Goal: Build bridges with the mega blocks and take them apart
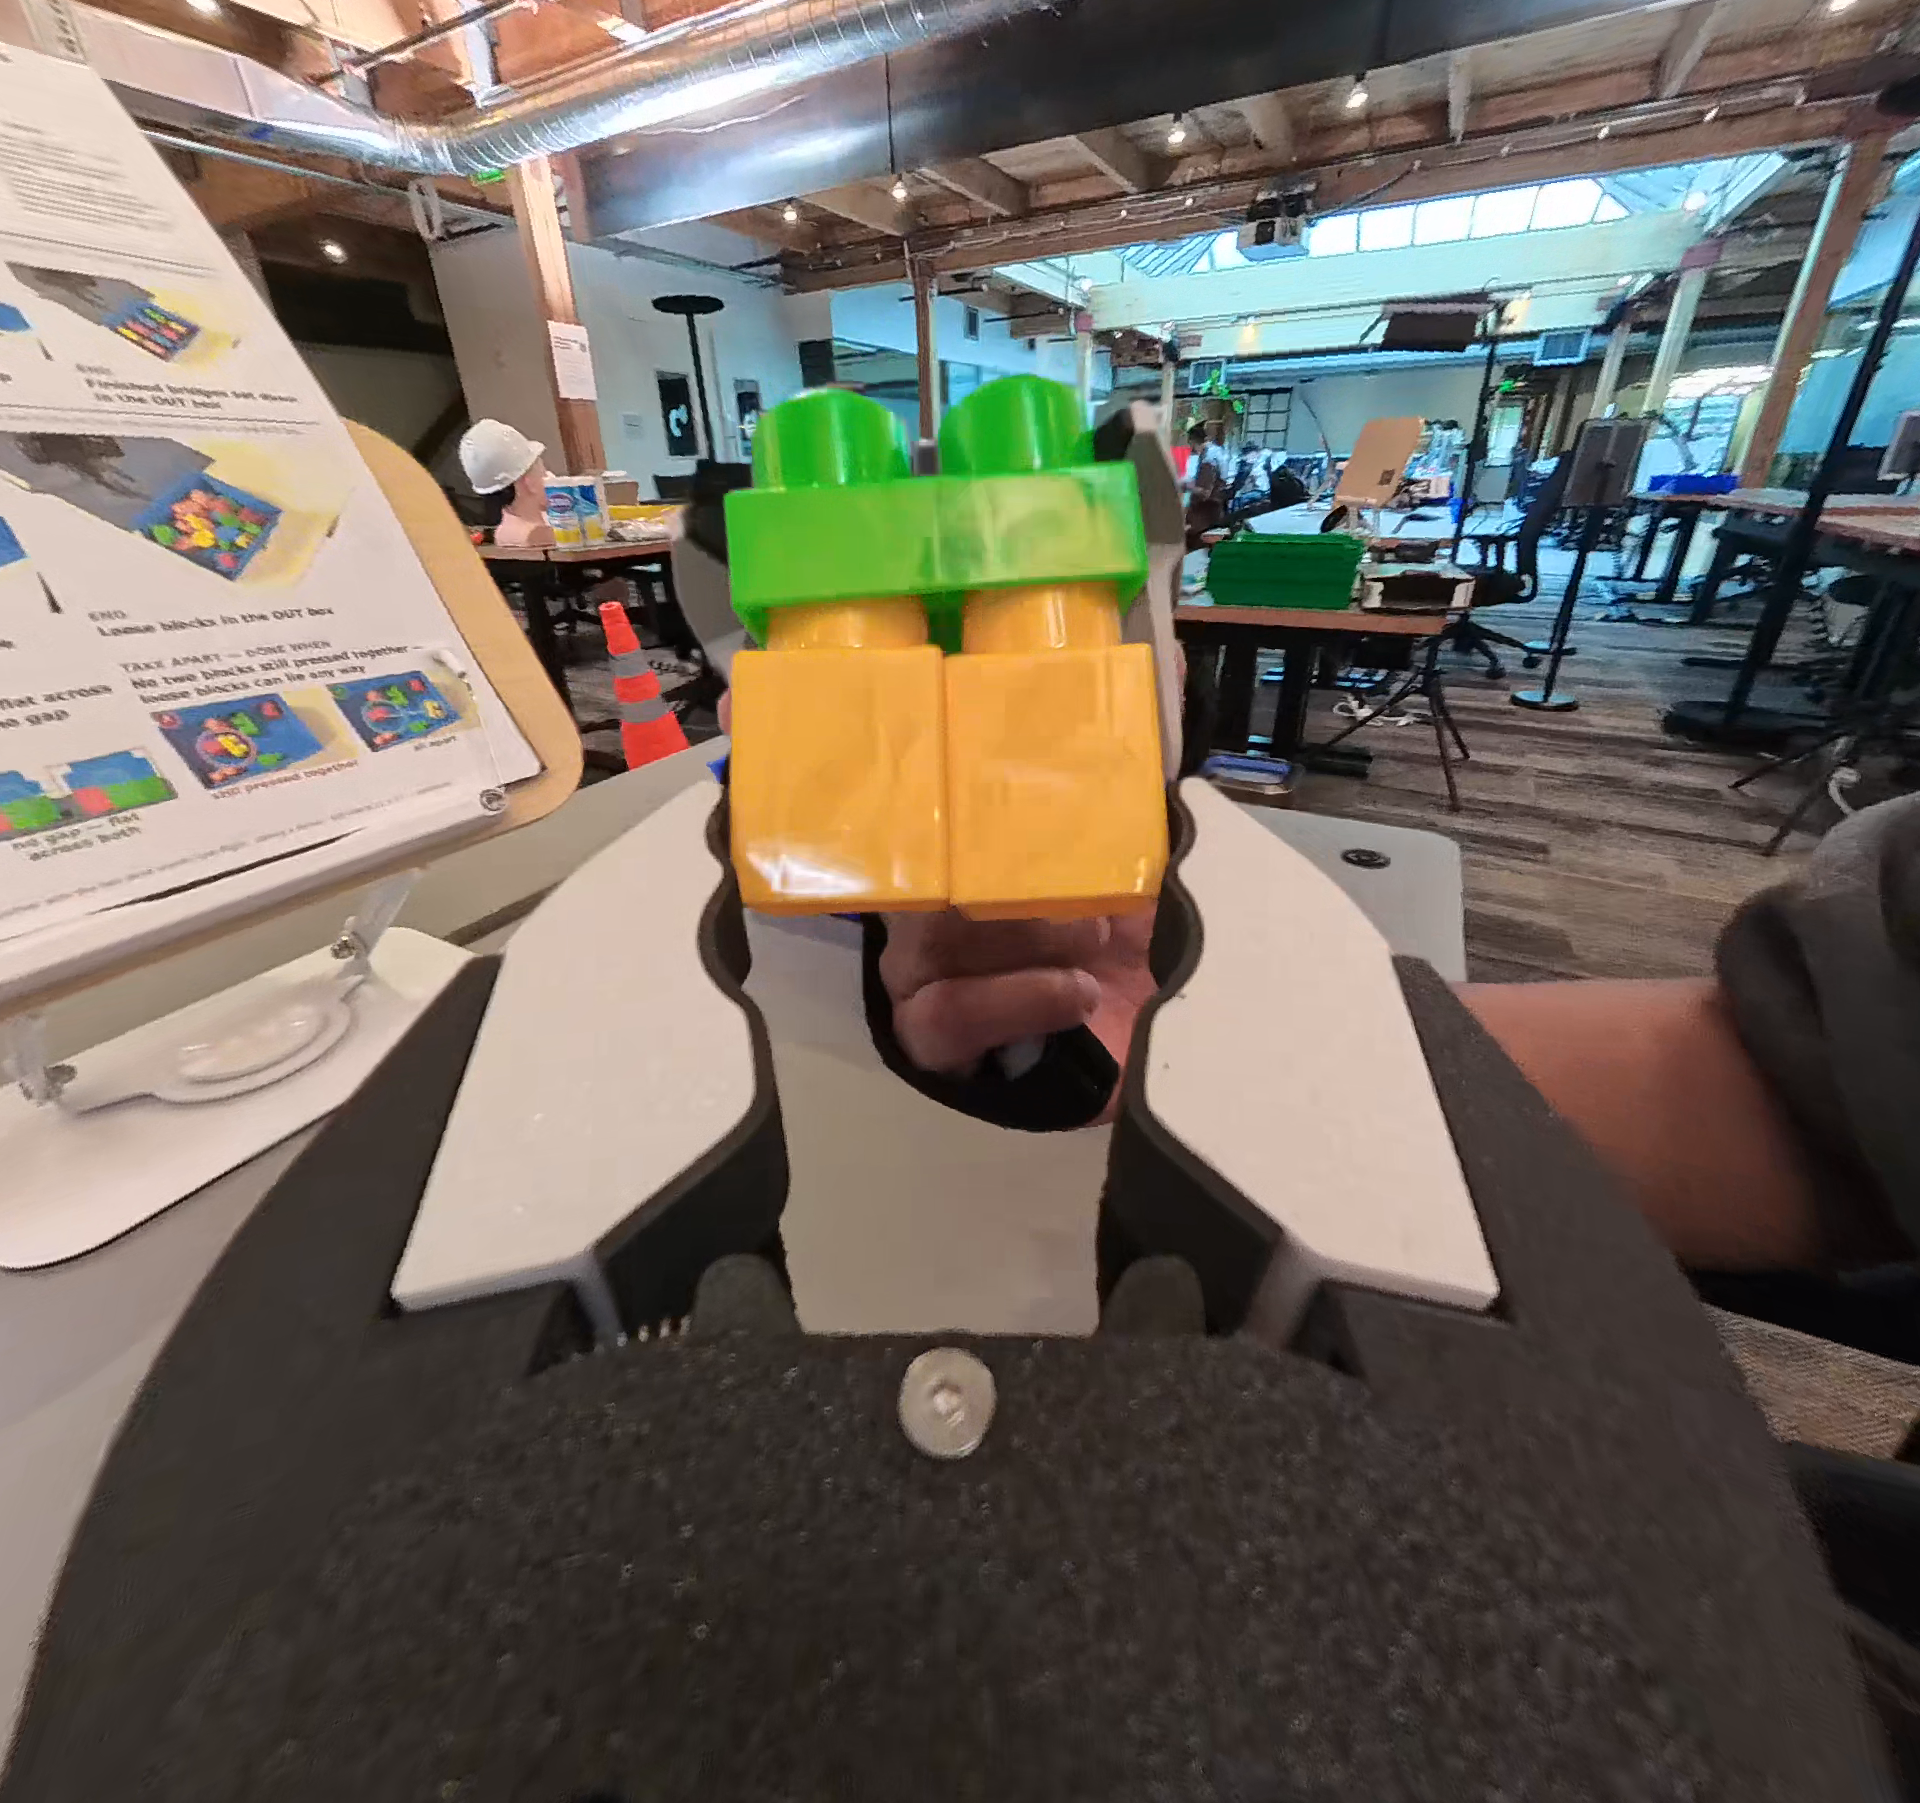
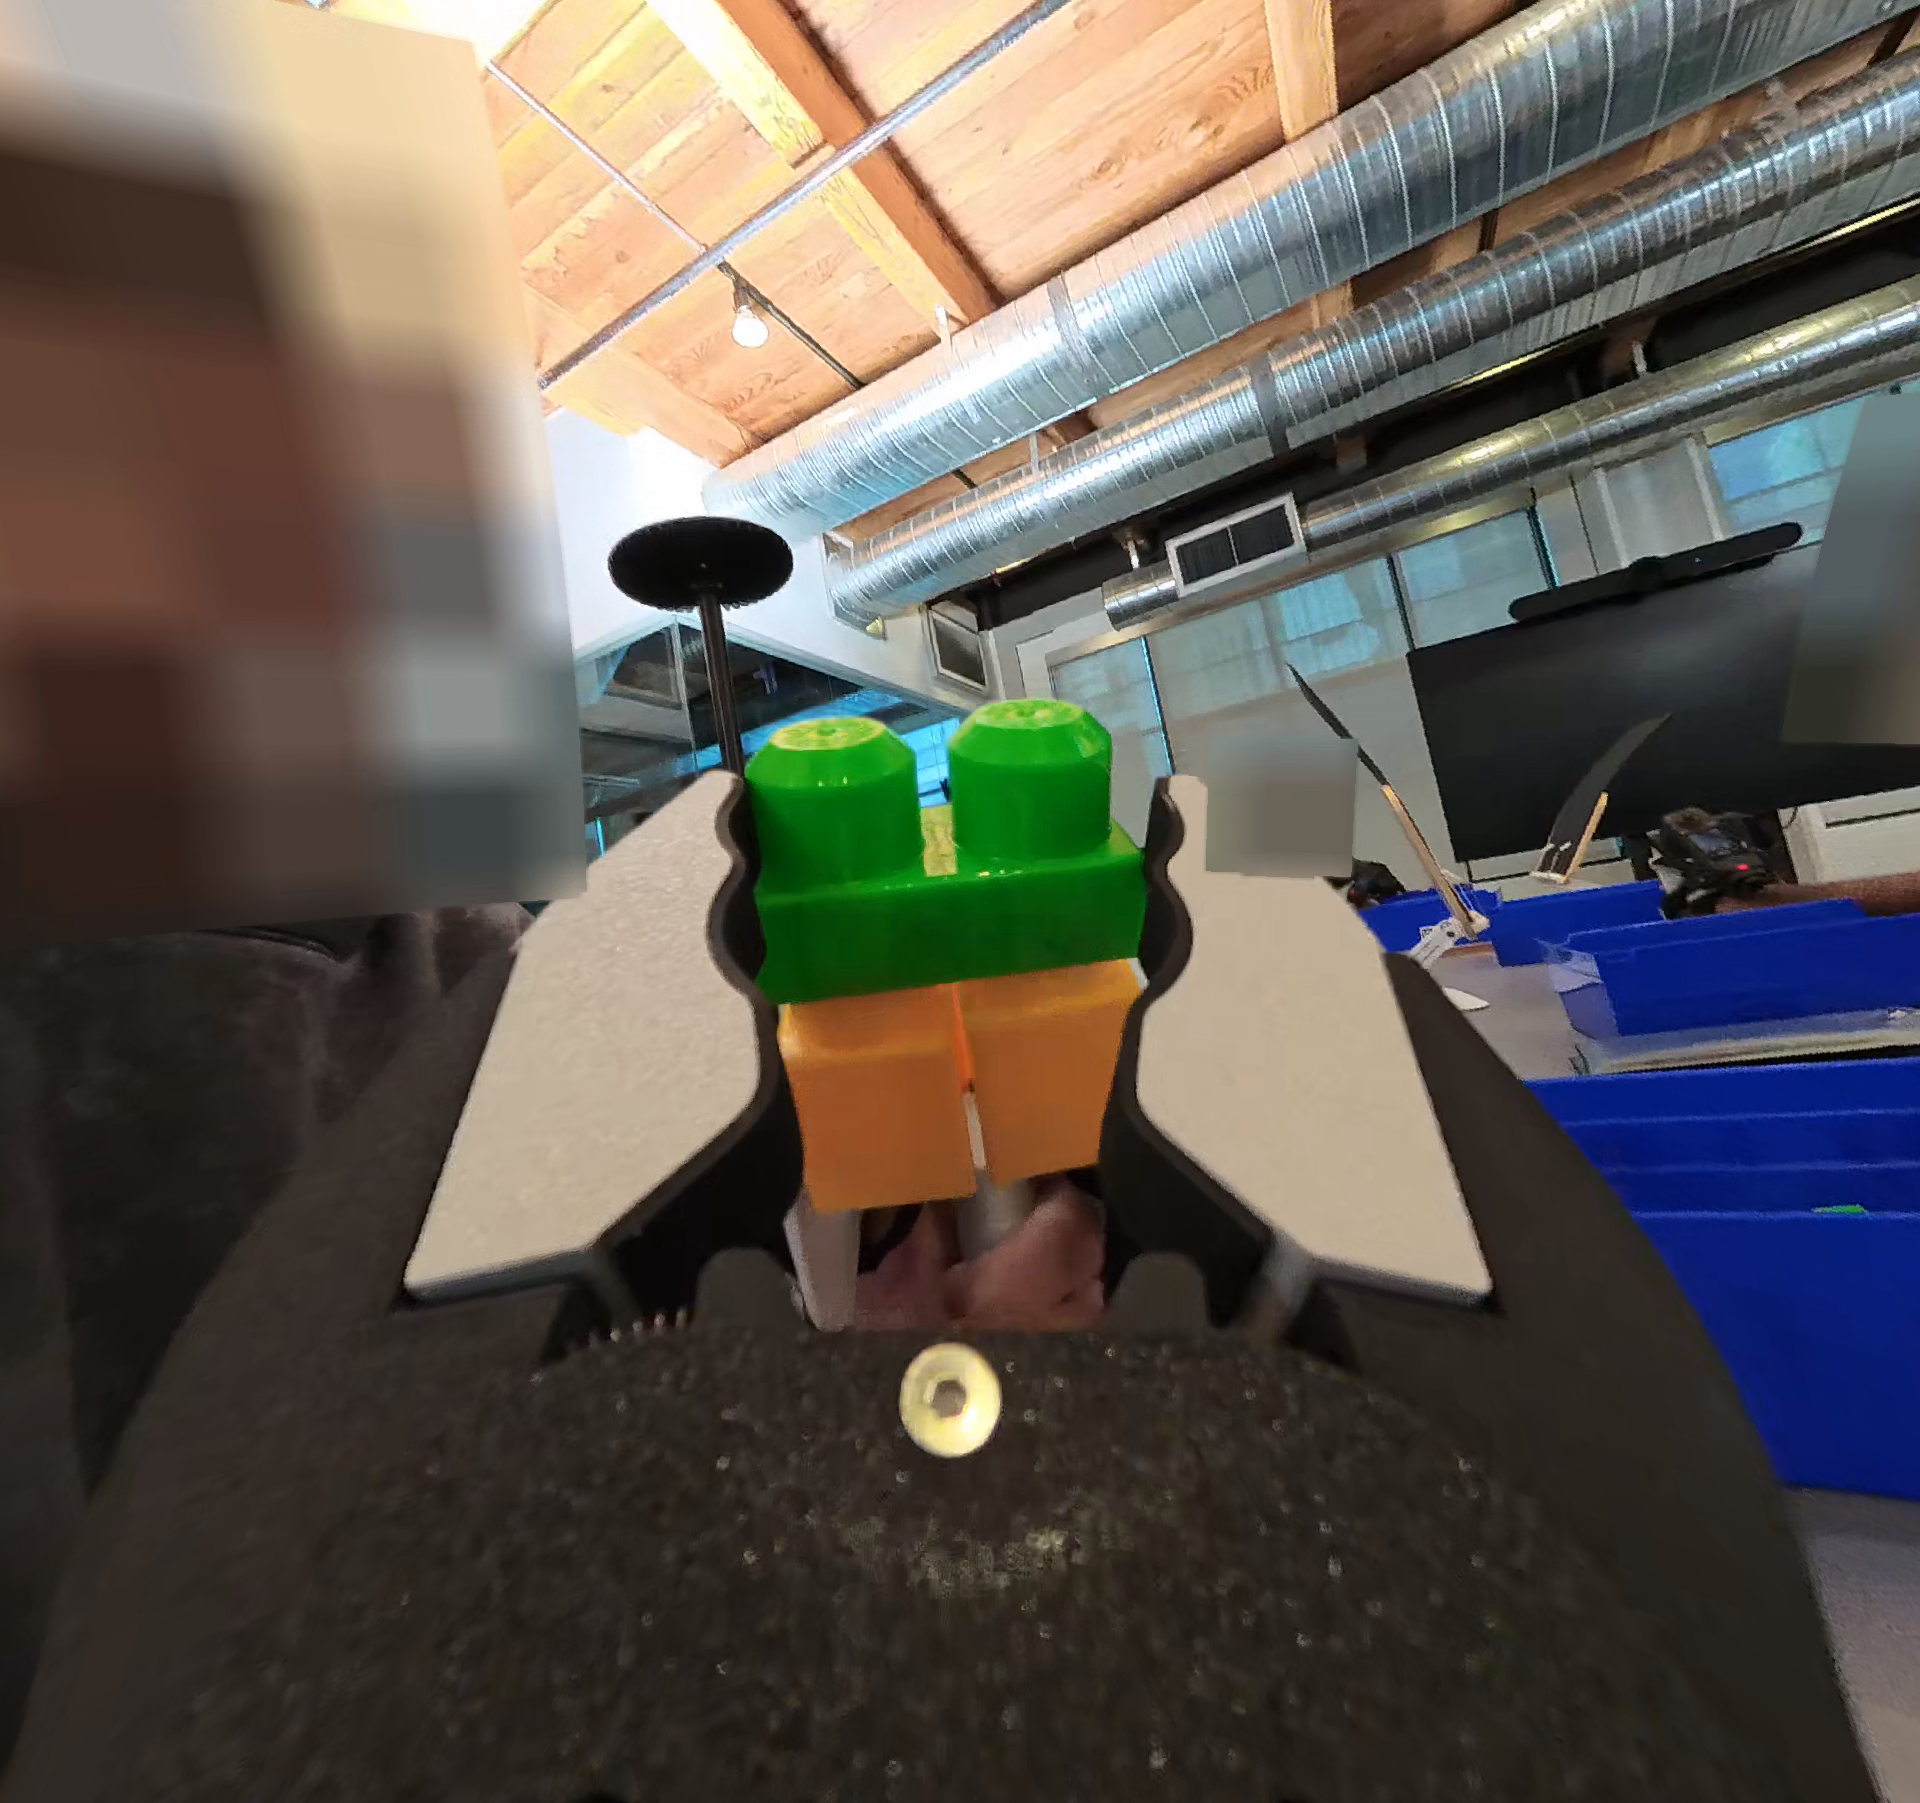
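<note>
The two yellow blocks point(image 1: 945, 777) are squeezed side by side between the left gripper point(image 1: 948, 818) fingers, w/ the jaws pressed on the outer faces. On top, a green block point(image 1: 935, 548) is sat across both, w/ the yellow studs partly showing under it, so it looks half pulled off. In the right wrist view, the green block point(image 2: 945, 906) is clamped by the right gripper point(image 2: 945, 880) at its short ends. The stack is held up in the air, not on the table. The blocks are judged hard, light & shiny, so a bit slippy; flat sides are best gripped, not the round studs. Farther off, an instruction sheet point(image 1: 208, 506) is seen at left, & blue bins point(image 2: 1714, 1130) are seen at right.
</note>
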### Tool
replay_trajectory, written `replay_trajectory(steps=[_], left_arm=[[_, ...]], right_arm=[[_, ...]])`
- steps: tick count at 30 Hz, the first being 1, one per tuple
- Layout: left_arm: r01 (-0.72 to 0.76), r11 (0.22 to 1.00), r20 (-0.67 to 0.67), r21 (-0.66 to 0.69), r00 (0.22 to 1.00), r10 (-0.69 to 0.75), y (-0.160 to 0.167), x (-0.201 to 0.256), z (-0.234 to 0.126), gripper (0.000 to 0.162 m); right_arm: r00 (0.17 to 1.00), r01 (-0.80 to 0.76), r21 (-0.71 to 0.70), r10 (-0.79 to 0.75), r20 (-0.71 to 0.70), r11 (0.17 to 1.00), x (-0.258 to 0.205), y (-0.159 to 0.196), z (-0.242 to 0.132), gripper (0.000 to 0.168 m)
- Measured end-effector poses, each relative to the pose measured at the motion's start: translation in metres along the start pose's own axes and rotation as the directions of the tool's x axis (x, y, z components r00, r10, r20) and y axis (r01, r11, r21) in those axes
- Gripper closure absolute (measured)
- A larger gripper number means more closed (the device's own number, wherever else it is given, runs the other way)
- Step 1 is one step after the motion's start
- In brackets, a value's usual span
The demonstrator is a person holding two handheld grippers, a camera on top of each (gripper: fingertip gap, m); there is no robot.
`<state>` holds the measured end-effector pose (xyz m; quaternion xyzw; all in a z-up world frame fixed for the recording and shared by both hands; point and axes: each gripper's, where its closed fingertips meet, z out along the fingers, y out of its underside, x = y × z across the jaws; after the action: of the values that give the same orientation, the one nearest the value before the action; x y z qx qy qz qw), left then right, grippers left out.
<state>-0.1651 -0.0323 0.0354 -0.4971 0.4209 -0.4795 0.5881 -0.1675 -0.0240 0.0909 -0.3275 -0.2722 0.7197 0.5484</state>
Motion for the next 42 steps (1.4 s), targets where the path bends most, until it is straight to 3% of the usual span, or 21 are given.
replay_trajectory(steps=[15, 23, 34, 42], left_arm=[[-0.034, 0.996, 0.019, -0.084, 0.999, 0.035, 0.014, 0.000, 0.000, 0.087], [0.020, 0.999, -0.010, -0.050, 1.000, -0.020, 0.014, 0.001, 0.000, 0.087], [0.019, 0.999, -0.003, -0.038, 1.000, -0.019, 0.007, -0.004, -0.006, 0.087], [0.053, 0.999, 0.007, 0.001, 0.999, -0.053, 0.011, -0.004, 0.000, 0.087]], right_arm=[[0.999, 0.038, -0.139, -0.040, -0.009, 0.990, -0.002, 0.015, -0.002, 0.097], [0.997, 0.058, -0.183, -0.064, -0.031, 0.981, 0.001, 0.020, -0.007, 0.097], [1.000, 0.023, -0.122, -0.025, -0.014, 0.992, 0.006, 0.023, -0.010, 0.098], [0.996, 0.078, -0.115, -0.084, -0.043, 0.990, 0.007, 0.020, -0.005, 0.098]])
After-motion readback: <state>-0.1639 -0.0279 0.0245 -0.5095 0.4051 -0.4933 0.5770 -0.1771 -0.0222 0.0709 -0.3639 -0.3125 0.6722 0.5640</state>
